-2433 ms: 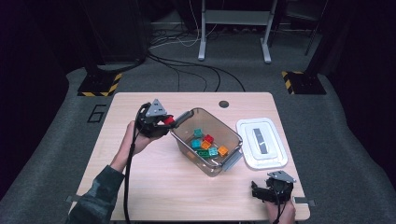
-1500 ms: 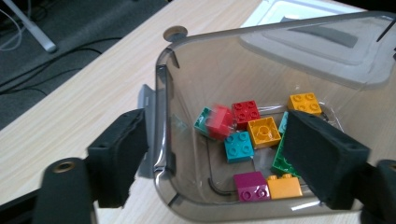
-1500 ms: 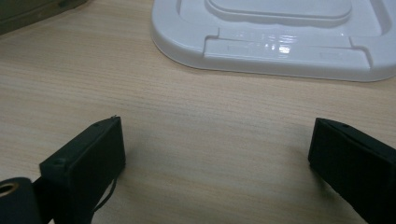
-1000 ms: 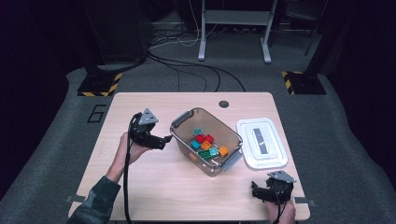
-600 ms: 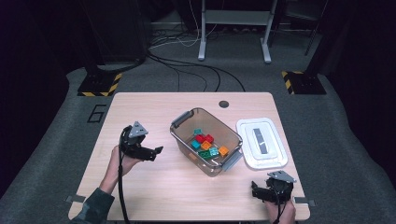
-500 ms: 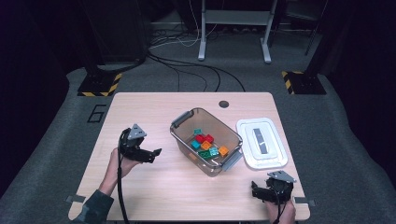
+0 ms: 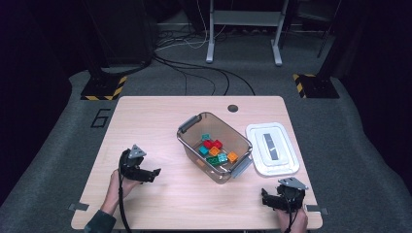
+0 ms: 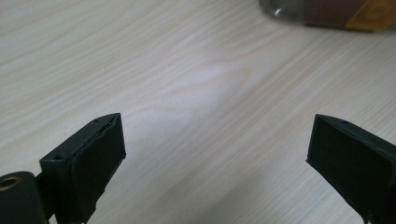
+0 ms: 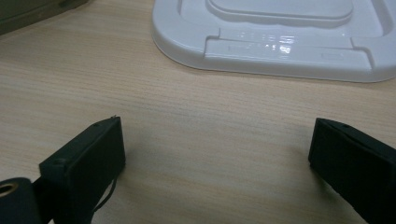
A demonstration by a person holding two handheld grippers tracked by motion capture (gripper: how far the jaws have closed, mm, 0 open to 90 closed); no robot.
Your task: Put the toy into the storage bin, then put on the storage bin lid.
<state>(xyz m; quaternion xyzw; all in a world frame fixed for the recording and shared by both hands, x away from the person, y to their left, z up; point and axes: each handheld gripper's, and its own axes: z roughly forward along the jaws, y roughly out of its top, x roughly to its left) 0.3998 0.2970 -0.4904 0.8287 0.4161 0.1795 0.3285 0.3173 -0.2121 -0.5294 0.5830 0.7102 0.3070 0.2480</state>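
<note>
Bin (image 7: pixel 214 145) of coloured blocks (image 7: pixel 214 149) stood open at the middle of the surface (image 7: pixel 160 116), its white lid (image 7: pixel 271 148) lying flat just to its right, well apart from the left claw (image 7: pixel 154 172) and near the right claw (image 7: pixel 265 198). Both claws were open with nothing between their jaws, the left one's jaws having just been opening over bare wood. Closing the bin well would likely mean taking the lid by its near rim, keeping it level, and squaring it over the bin before pressing down.
</note>
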